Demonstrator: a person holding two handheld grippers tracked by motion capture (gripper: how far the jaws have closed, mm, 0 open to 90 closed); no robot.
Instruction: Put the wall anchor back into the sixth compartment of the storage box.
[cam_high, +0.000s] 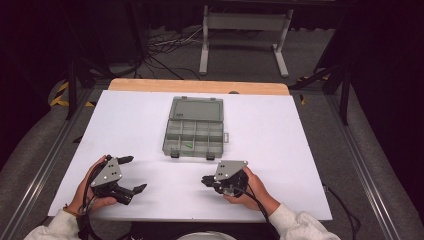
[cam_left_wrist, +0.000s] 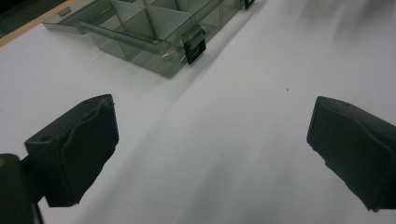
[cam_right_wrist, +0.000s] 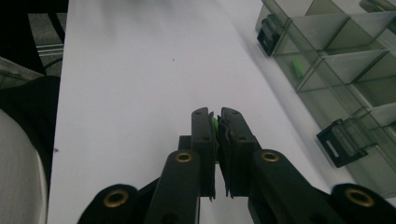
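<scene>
A clear grey compartment box (cam_high: 167, 136) lies open at the middle of the white table, its lid folded back. One front compartment holds a small green piece (cam_high: 187, 145), which the right gripper view also catches (cam_right_wrist: 297, 68). My right gripper (cam_high: 205, 180) rests near the front edge and points left, its jaws shut on another small green piece (cam_right_wrist: 214, 124) that peeks out between the pads. My left gripper (cam_high: 134, 173) sits at the front left with its jaws spread wide and only bare table between them (cam_left_wrist: 210, 140). The box (cam_left_wrist: 144, 28) lies beyond it.
Black latches (cam_left_wrist: 194, 45) stick out from the box's front wall. The white tabletop (cam_high: 280, 130) ends at a wooden strip (cam_high: 200, 86) at the back. Metal rails run along both sides, and a grey stand (cam_high: 245, 30) is on the floor beyond.
</scene>
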